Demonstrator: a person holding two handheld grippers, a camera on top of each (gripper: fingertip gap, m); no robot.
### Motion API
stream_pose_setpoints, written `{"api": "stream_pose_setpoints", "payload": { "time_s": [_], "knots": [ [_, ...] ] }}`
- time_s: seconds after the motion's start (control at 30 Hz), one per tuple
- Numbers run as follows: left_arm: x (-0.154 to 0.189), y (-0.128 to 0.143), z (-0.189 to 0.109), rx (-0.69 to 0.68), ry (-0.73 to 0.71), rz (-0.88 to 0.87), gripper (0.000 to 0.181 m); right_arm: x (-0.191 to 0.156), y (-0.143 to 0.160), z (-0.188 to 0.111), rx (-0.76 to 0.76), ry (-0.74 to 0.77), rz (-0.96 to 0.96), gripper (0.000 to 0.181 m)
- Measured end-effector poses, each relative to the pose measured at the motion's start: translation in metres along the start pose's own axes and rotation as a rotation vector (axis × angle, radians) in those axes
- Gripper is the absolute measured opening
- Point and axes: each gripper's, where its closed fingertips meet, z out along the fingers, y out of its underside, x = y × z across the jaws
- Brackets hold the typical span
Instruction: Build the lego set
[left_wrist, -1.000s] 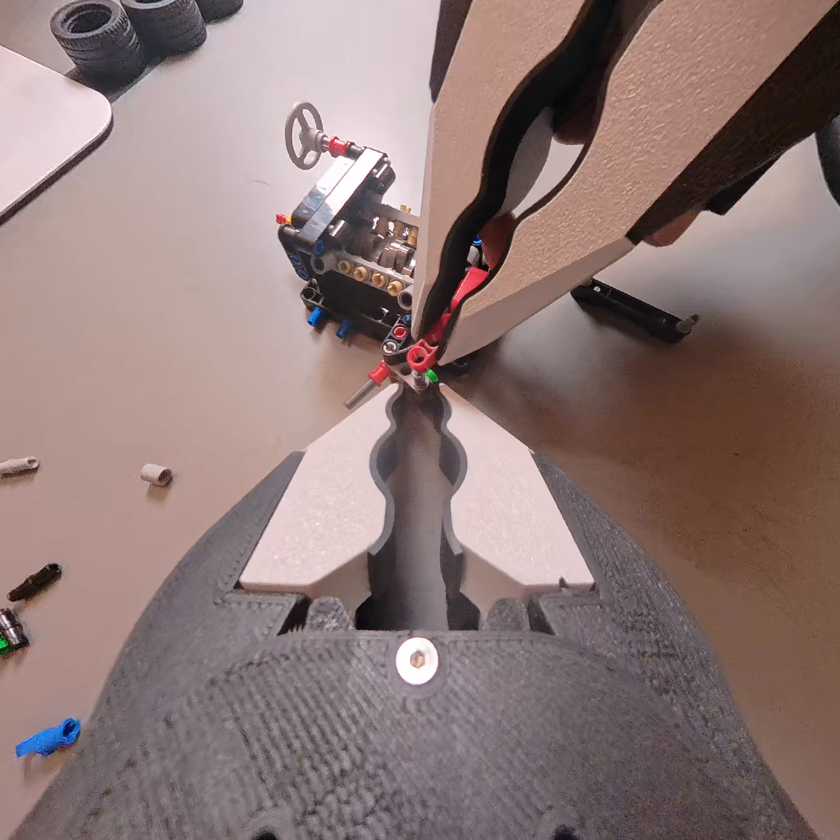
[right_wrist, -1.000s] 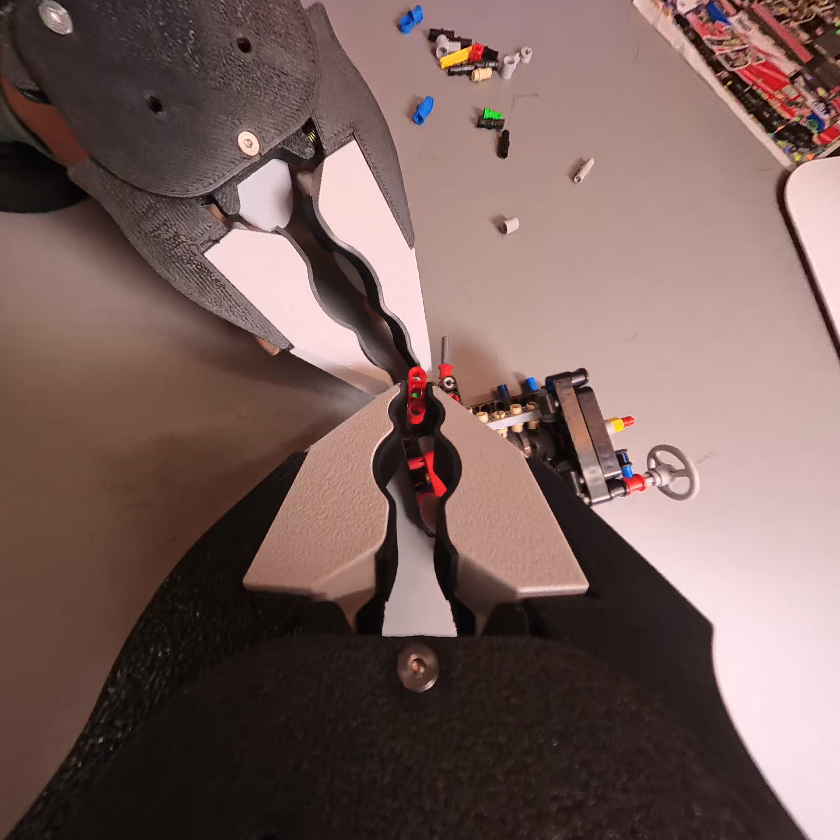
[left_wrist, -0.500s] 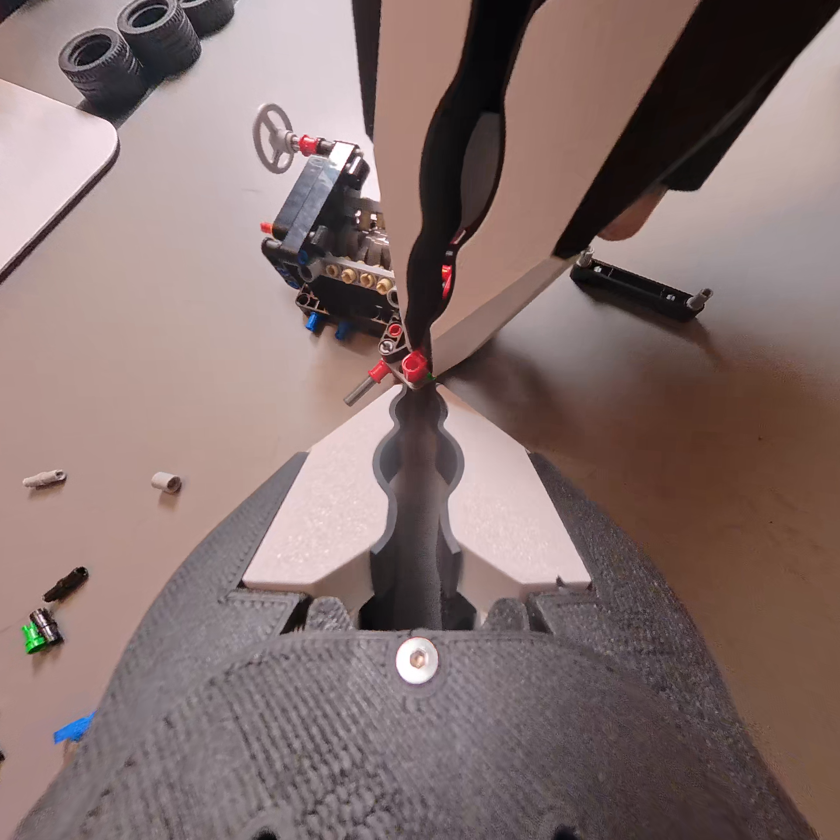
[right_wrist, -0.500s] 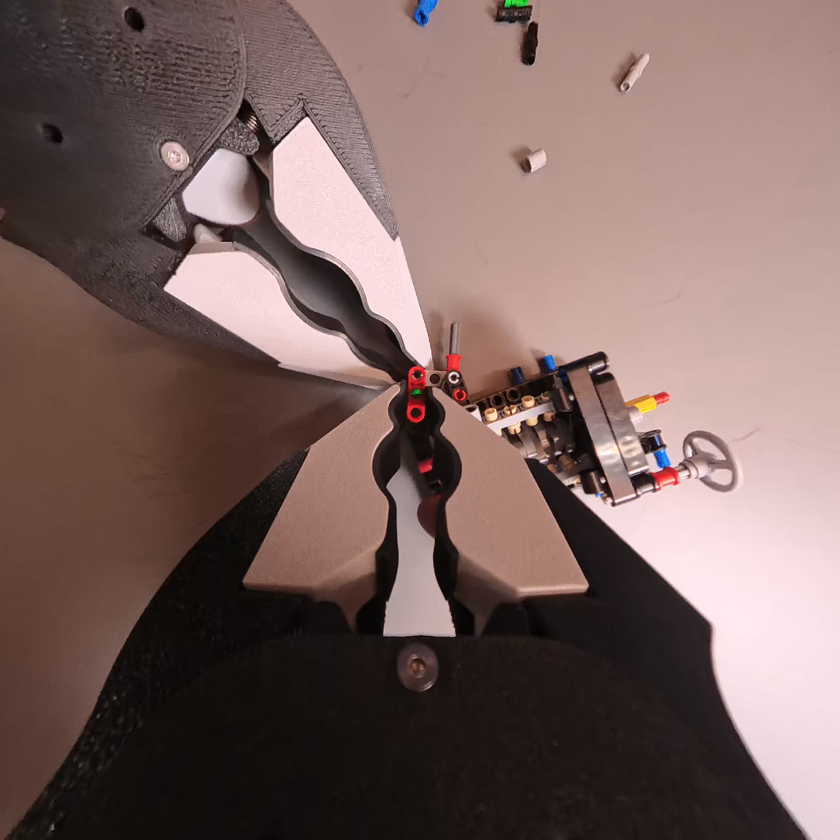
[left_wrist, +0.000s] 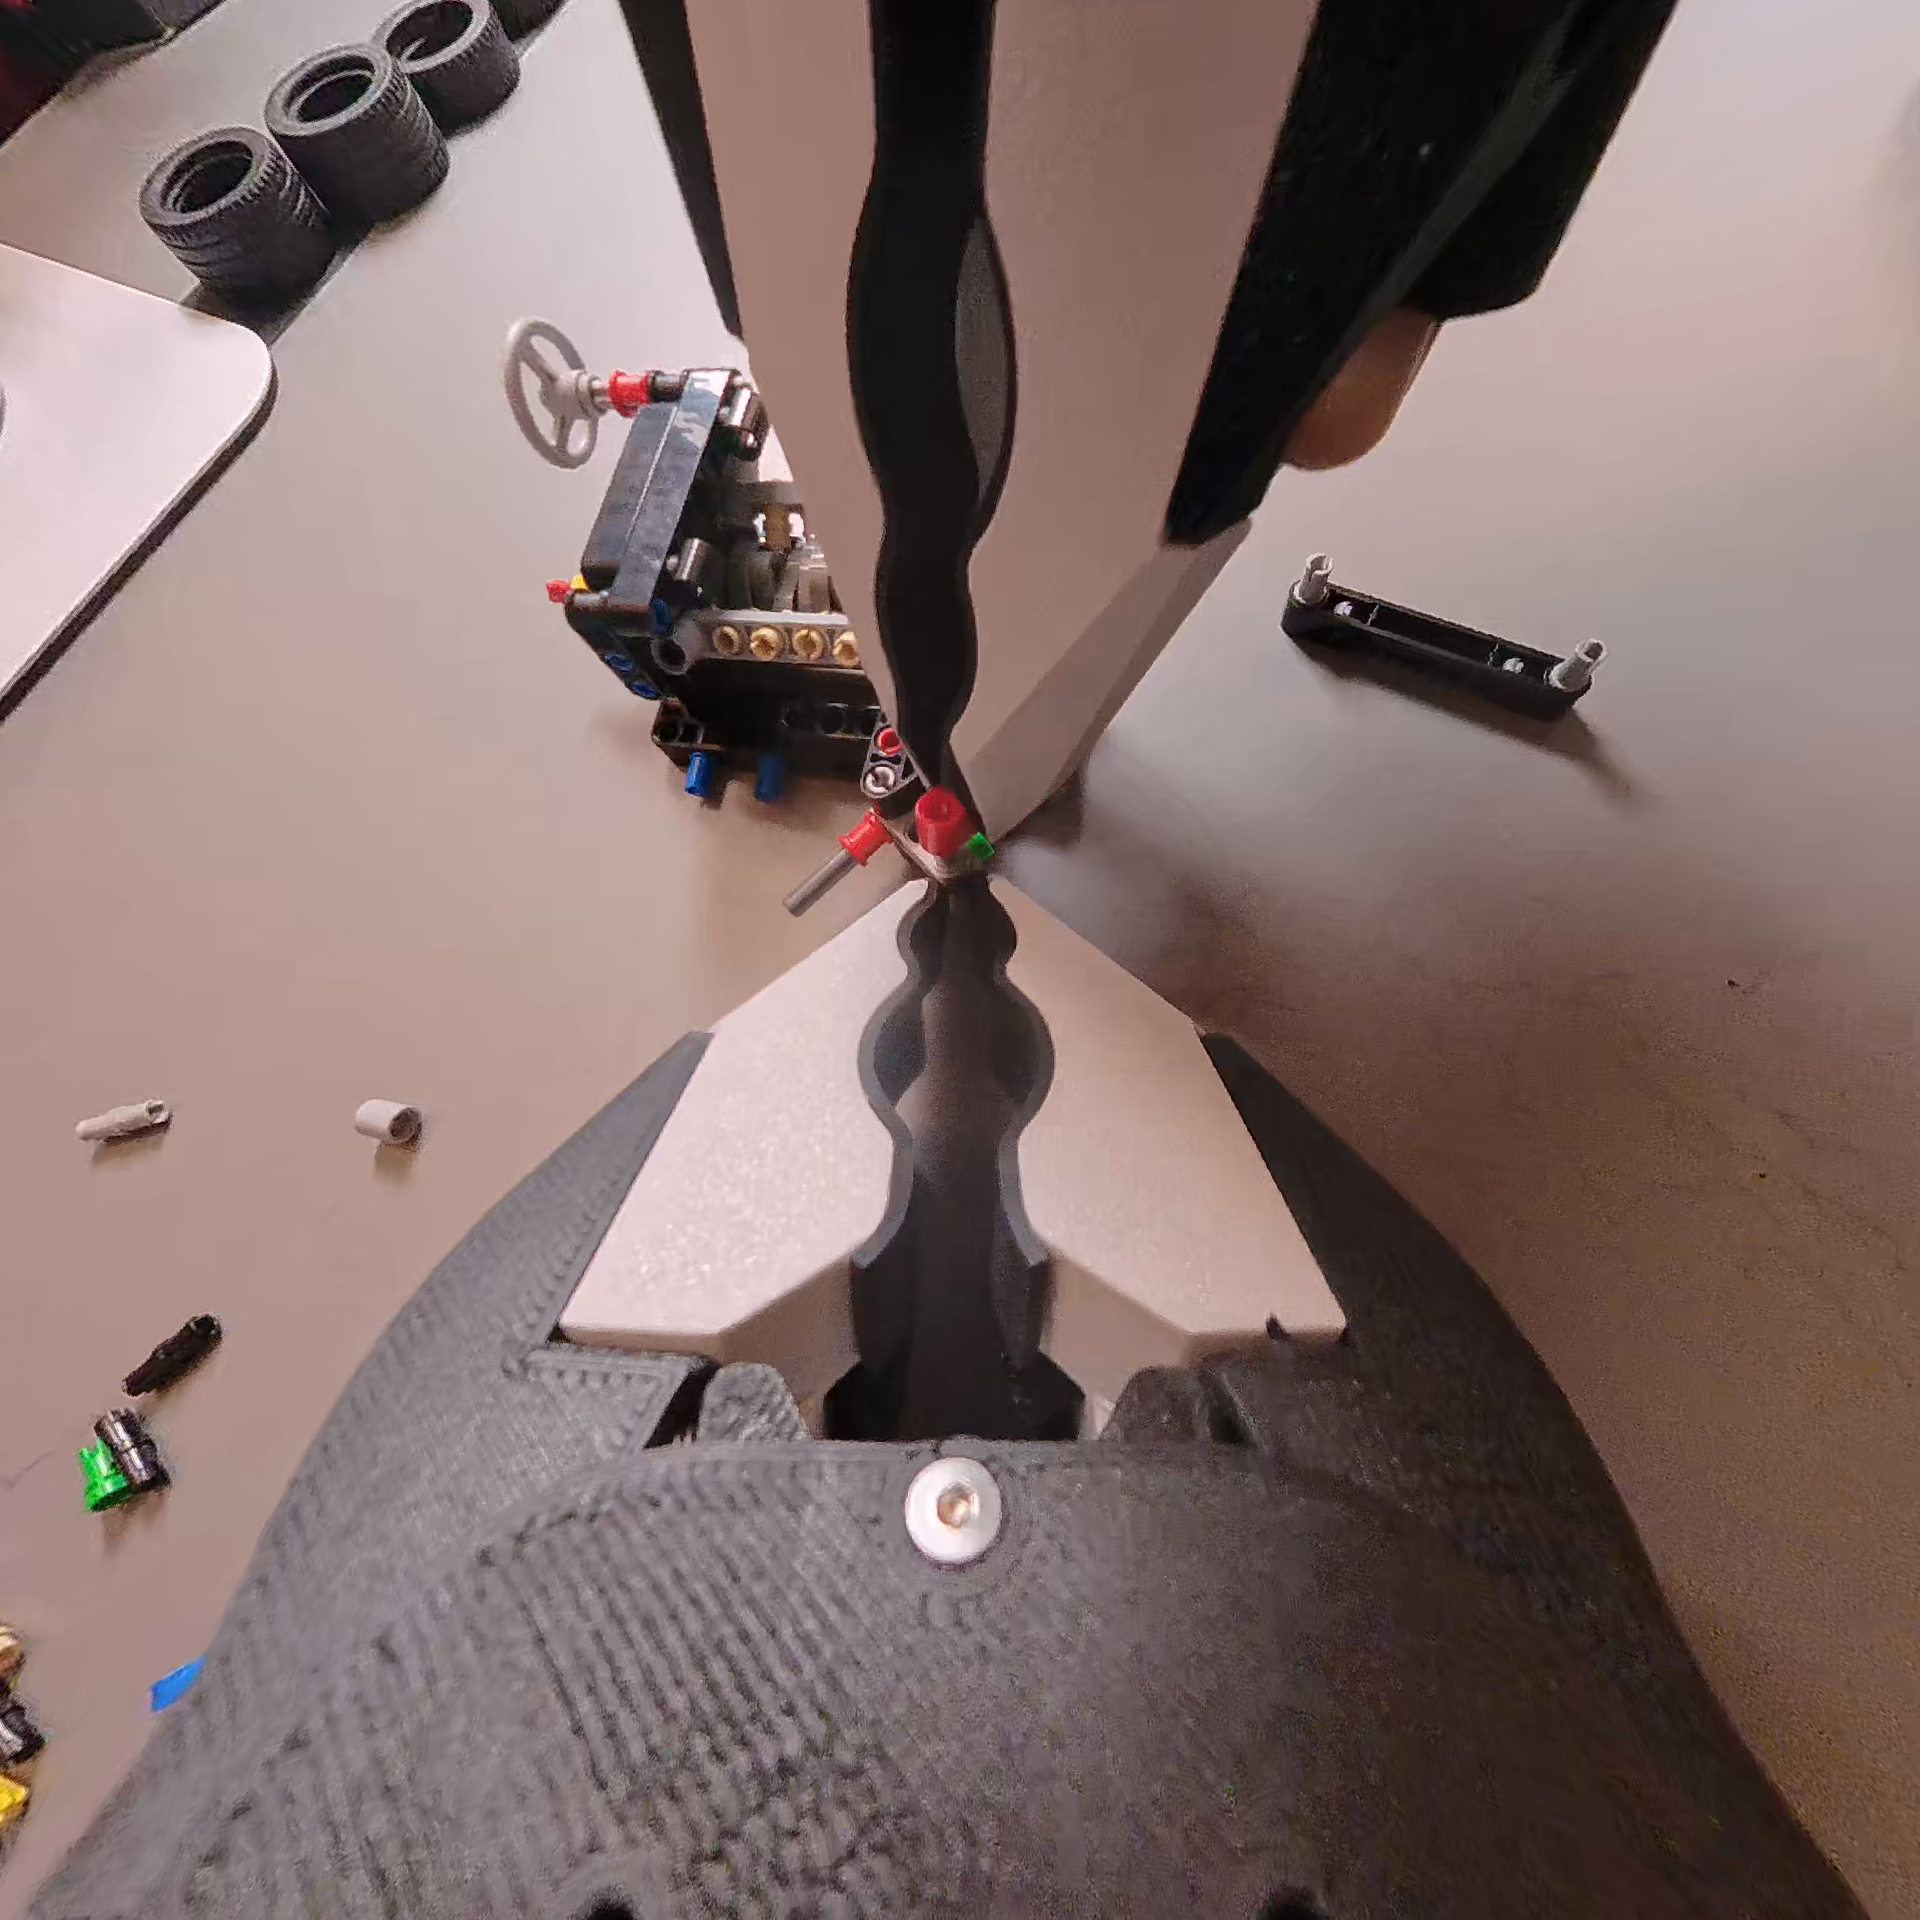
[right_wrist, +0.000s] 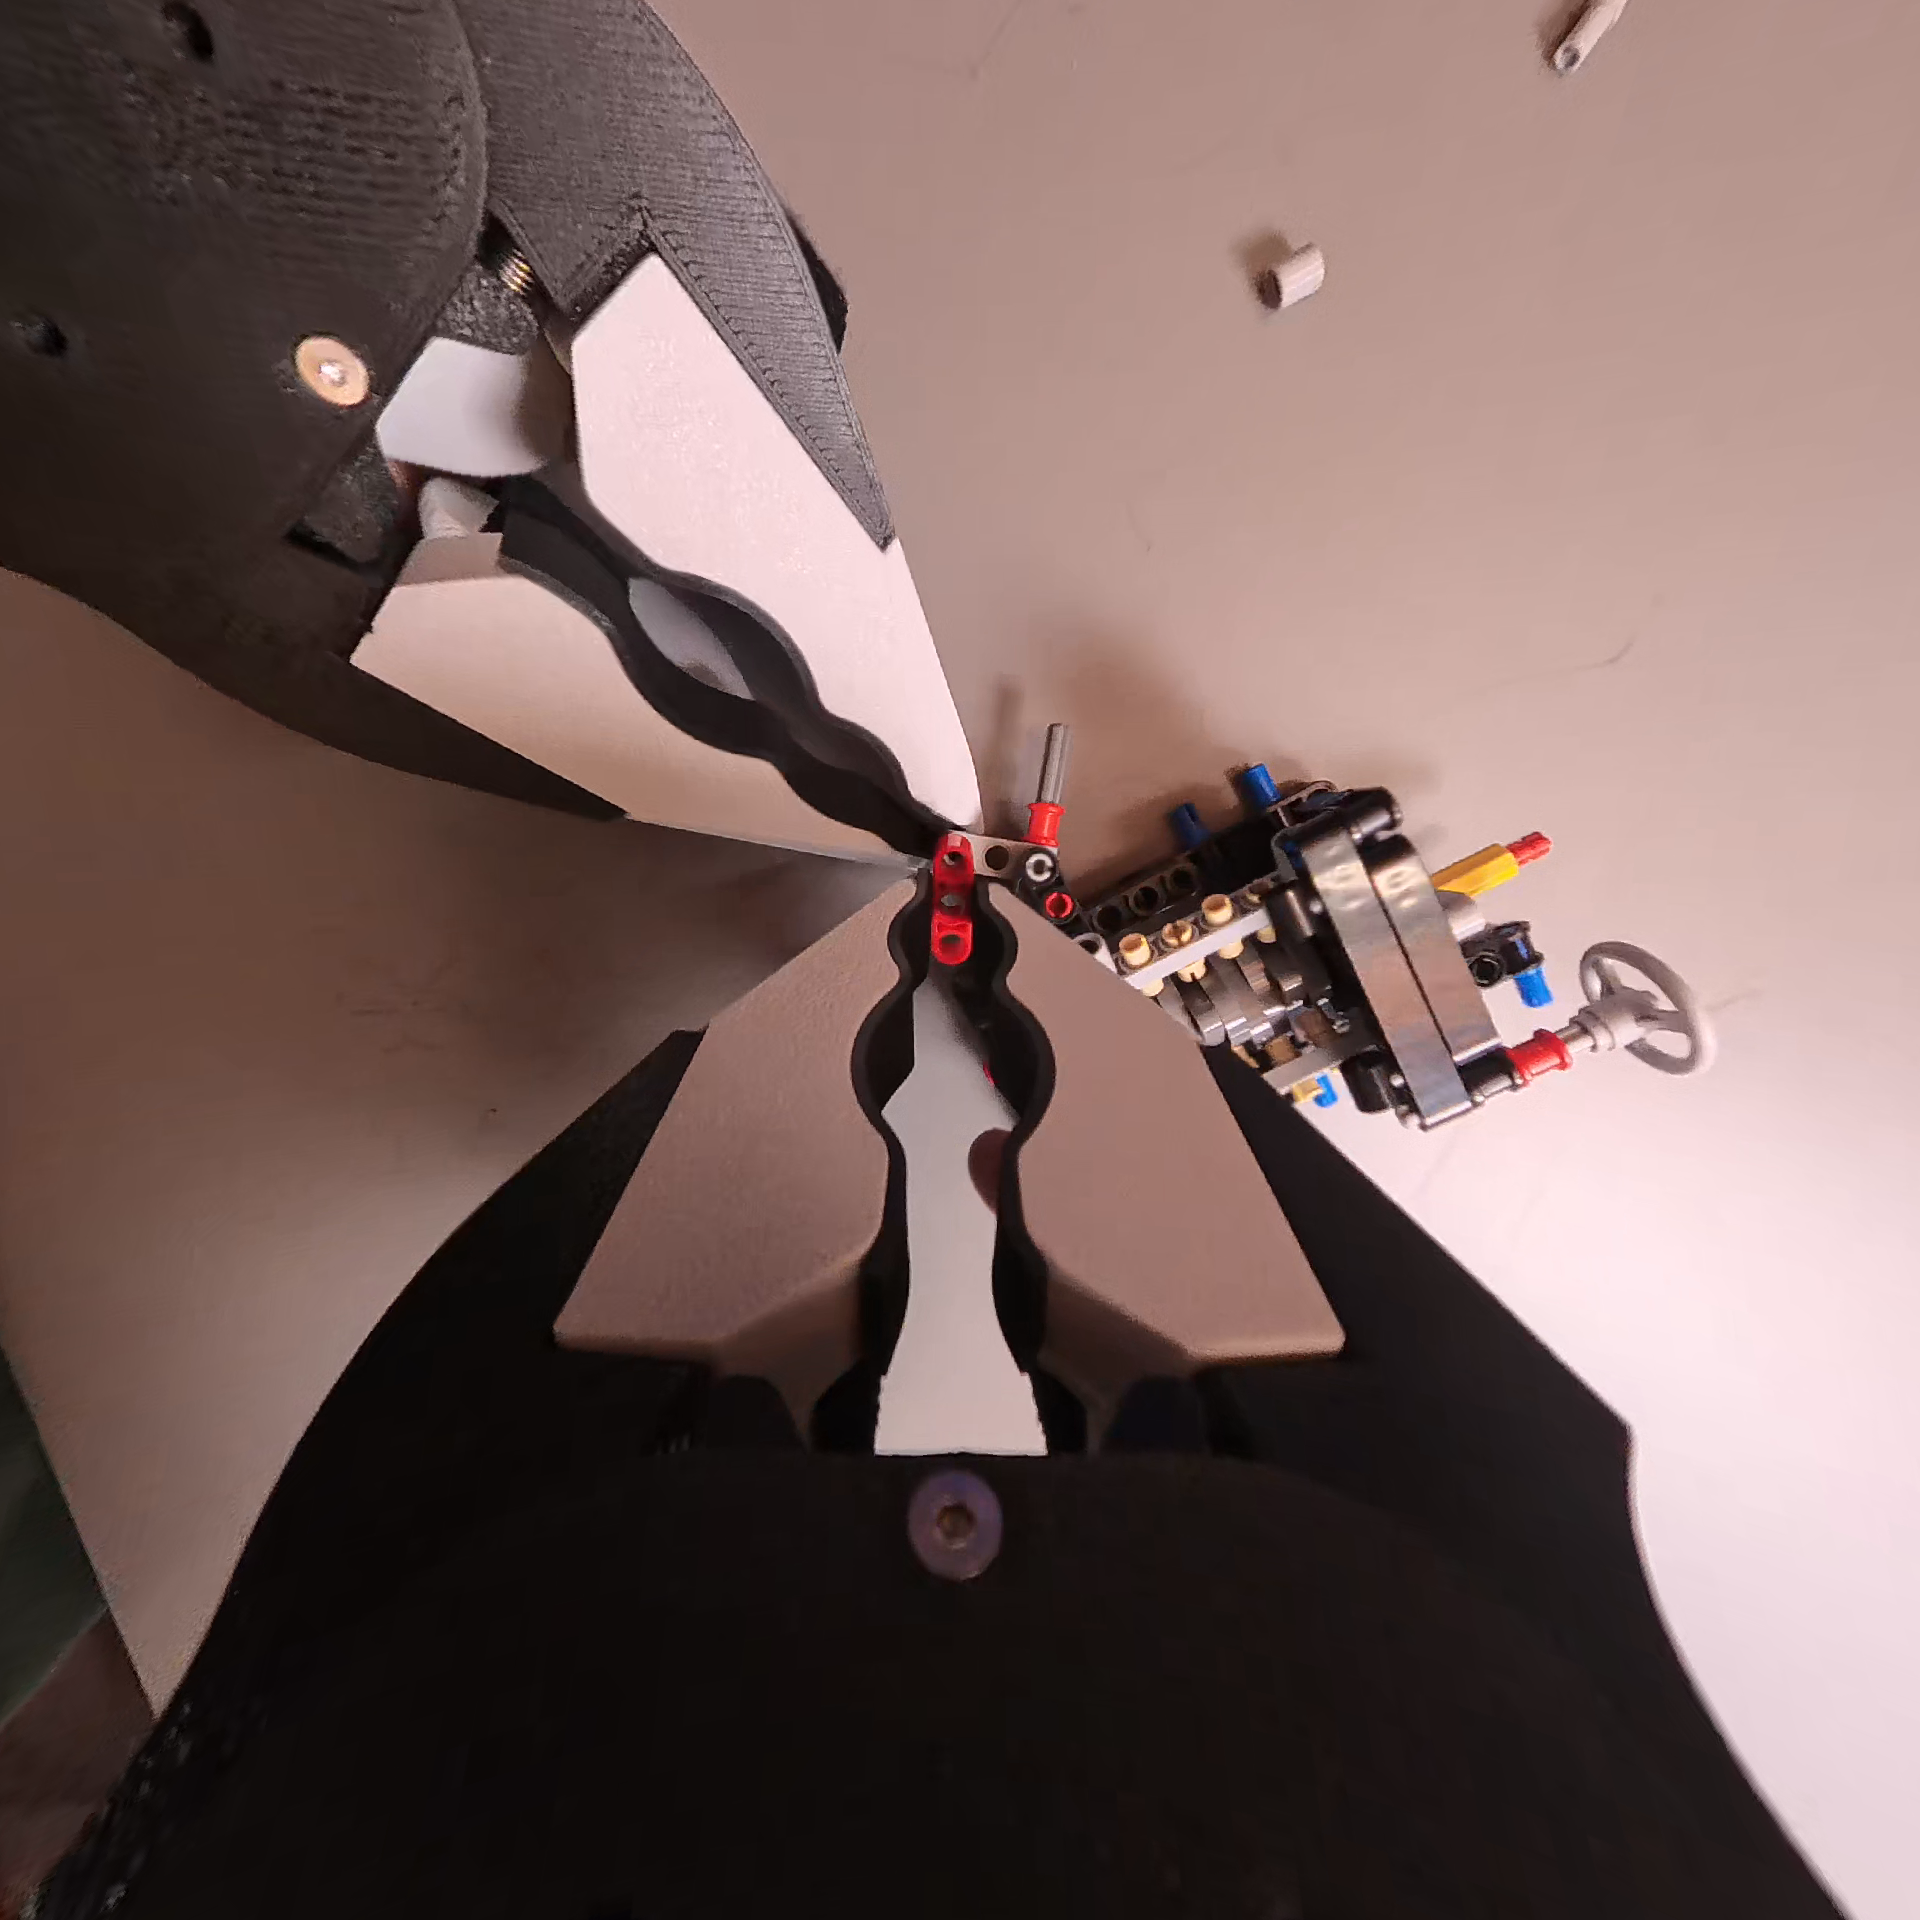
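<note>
Left gripper (left_wrist: 951, 894) clamps the grey beam (right_wrist: 987, 854); right gripper (right_wrist: 951, 914) clamps the red beam (right_wrist: 951, 899); table (left_wrist: 1455, 1039) bare rightward.

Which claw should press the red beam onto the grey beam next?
Right claw: probably, it is shut on the red beam; left claw pinches the grey beam, bracing it.

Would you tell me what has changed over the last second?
The right gripper swung upright over the left gripper, tips staying together. It remains shut on the red beam, the left on the grey liftarm. The assembly stays on the table.
</note>
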Motion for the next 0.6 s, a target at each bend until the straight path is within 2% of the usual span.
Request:
{"api": "stream_pose_setpoints", "payload": {
  "time_s": [0.2, 0.43, 0.6],
  "knots": [
    [0.0, 0.0, 0.001, 0.002, 0.001, 0.002, 0.002, -0.001, -0.003, -0.002, 0.065, 0.014, 0.009, 0.006],
    [0.001, 0.0, 0.0, 0.007, -0.007, 0.015, 0.003, -0.002, 0.001, 0.001, -0.007, 0.018, -0.011, 0.006],
    [0.0, -0.005, -0.015, 0.088, 0.028, -0.007, 0.013, -0.005, -0.001, -0.002, 0.019, 0.011, -0.014, 0.006]
  ]
}}
